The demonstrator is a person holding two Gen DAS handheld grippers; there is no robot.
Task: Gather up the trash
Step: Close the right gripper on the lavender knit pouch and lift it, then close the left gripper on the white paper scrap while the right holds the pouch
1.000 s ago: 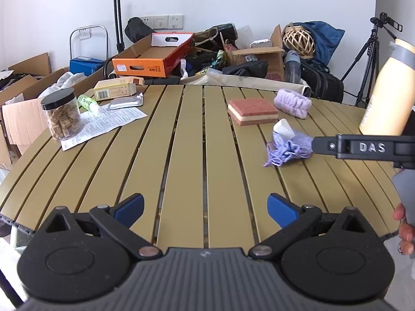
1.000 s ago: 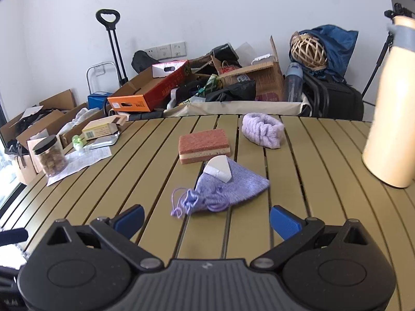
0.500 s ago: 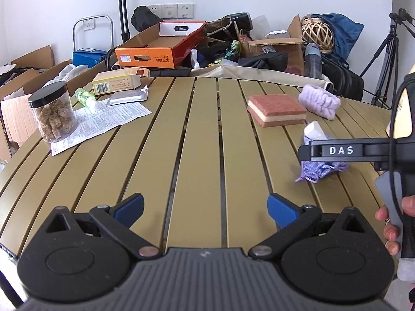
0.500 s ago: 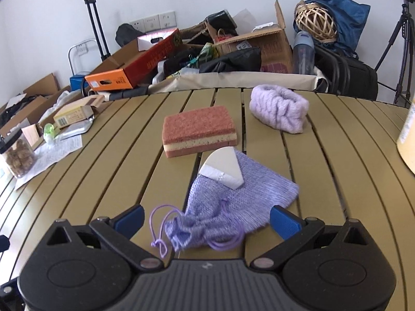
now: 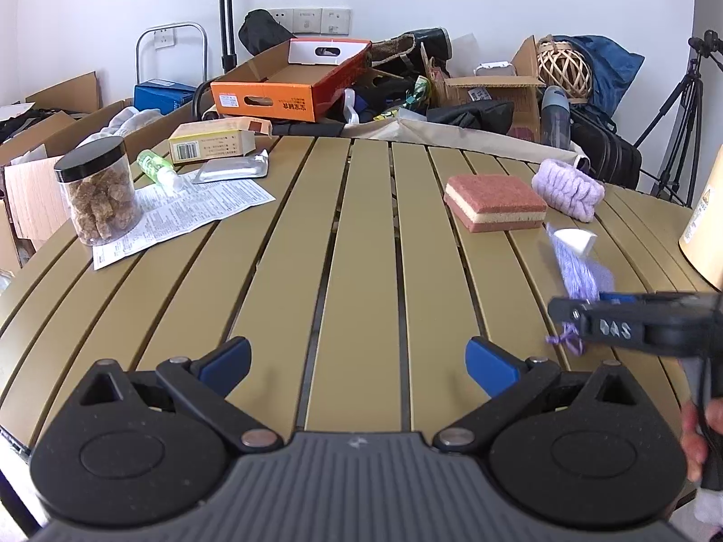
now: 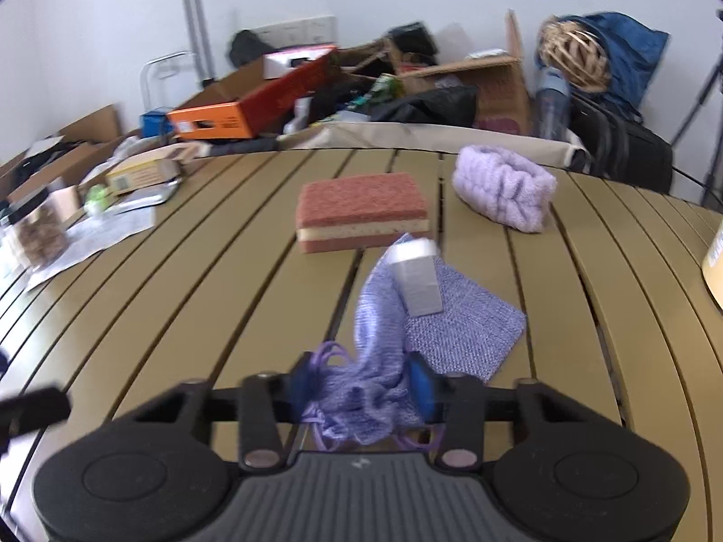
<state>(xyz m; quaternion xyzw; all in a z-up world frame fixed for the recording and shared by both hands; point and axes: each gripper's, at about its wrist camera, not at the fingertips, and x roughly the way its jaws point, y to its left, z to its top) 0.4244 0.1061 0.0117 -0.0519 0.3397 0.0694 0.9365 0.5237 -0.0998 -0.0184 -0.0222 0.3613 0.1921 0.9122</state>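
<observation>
Lilac drawstring pouch [image 6: 397,343], white wedge [image 6: 418,282] atop, long axis running away from the right tongs [image 6: 361,390], whose jaws are closing on its gathered mouth; left tongs [image 5: 357,359] wide open, empty, well apart; slatted olive surface [image 5: 280,280]; cluttered room beyond.

Slatted olive table [image 5: 361,235]. Sponge [image 5: 495,201], pink over cream, at 1 o'clock; fuzzy lilac headband [image 5: 567,193] just beside it, further right. Jar of brown chunks [image 5: 97,194] with black lid at 10 o'clock, standing on printed leaflet [image 5: 190,212]. Small green bottle [image 5: 156,169], foil pack [image 5: 235,169] and yellow carton [image 5: 212,144] near far left edge. Behind table at 12: orange cardboard tray [image 5: 289,86]. Wicker ball [image 5: 565,67] and tripod [image 5: 682,108] at 2 o'clock.
</observation>
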